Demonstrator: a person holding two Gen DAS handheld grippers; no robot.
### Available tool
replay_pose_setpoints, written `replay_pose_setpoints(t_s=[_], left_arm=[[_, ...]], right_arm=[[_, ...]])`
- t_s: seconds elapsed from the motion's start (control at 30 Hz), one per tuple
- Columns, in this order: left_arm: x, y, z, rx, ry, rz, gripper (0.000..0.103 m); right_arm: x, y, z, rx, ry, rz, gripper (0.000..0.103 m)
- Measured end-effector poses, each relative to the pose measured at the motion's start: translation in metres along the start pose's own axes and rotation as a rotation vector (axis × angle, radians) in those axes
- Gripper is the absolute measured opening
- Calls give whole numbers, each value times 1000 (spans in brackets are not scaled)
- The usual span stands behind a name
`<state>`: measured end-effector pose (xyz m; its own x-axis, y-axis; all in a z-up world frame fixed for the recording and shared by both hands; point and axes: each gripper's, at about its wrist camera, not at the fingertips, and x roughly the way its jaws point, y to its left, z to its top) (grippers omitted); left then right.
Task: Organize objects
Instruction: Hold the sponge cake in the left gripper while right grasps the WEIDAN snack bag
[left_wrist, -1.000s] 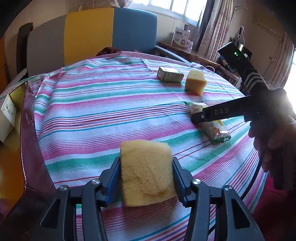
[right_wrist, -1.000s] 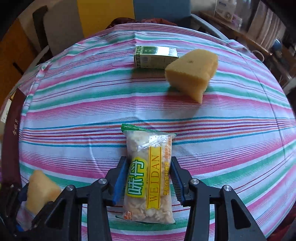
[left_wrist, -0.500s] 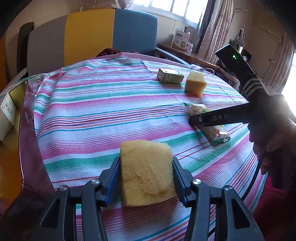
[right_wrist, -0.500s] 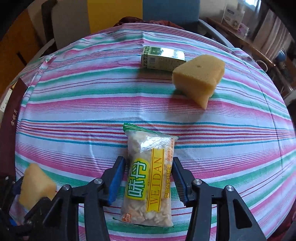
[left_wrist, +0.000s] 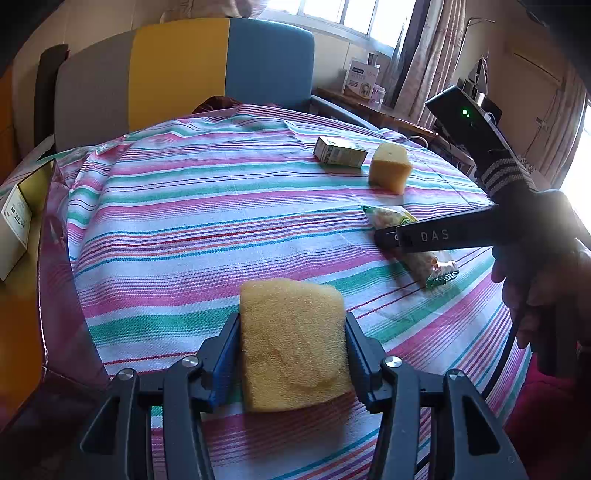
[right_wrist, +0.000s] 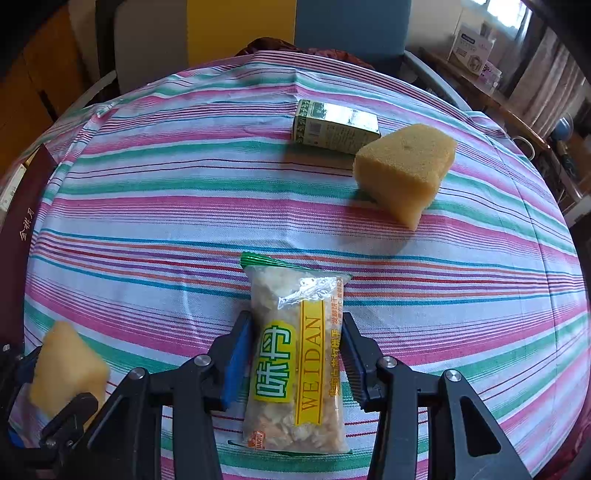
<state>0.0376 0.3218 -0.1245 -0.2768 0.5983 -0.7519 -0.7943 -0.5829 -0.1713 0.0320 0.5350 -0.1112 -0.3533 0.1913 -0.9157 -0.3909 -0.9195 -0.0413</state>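
Observation:
My left gripper (left_wrist: 291, 318) is shut on a yellow sponge (left_wrist: 295, 347), held just above the striped tablecloth (left_wrist: 192, 229) near its front edge. That sponge (right_wrist: 66, 365) also shows at the lower left of the right wrist view. My right gripper (right_wrist: 295, 319) points steeply down over a clear snack packet (right_wrist: 295, 362) with a yellow label that lies flat on the cloth. Its jaws are closing and the pads touch both long sides. In the left wrist view the right gripper (left_wrist: 384, 236) covers the packet (left_wrist: 424, 258).
A second yellow sponge (right_wrist: 406, 166) and a small green box (right_wrist: 334, 127) lie together at the far right of the table. A chair (left_wrist: 221, 66) with grey, yellow and blue panels stands behind. A dark red box edge (right_wrist: 18, 236) borders the left. A person's hand (left_wrist: 535, 280) holds the right gripper.
The right gripper's view has shifted and rolled slightly, and the far sponge and box sit further right in it. The left gripper and its sponge have not moved.

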Motion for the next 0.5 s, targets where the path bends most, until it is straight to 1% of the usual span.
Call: replay_pose_setpoints(t_s=[0.1,0.33,0.5], left_arm=[[0,0,0,2,0,3,54],[0,-2,-1,13,-6,11,54],[-1,-3,-3,24,-16,17,54]], right_arm=[[-1,-1,0,7,1,7,48],[-1,2,-3,-29,-11,-8,48],[-1,0,-3,-23,-18,1,49]])
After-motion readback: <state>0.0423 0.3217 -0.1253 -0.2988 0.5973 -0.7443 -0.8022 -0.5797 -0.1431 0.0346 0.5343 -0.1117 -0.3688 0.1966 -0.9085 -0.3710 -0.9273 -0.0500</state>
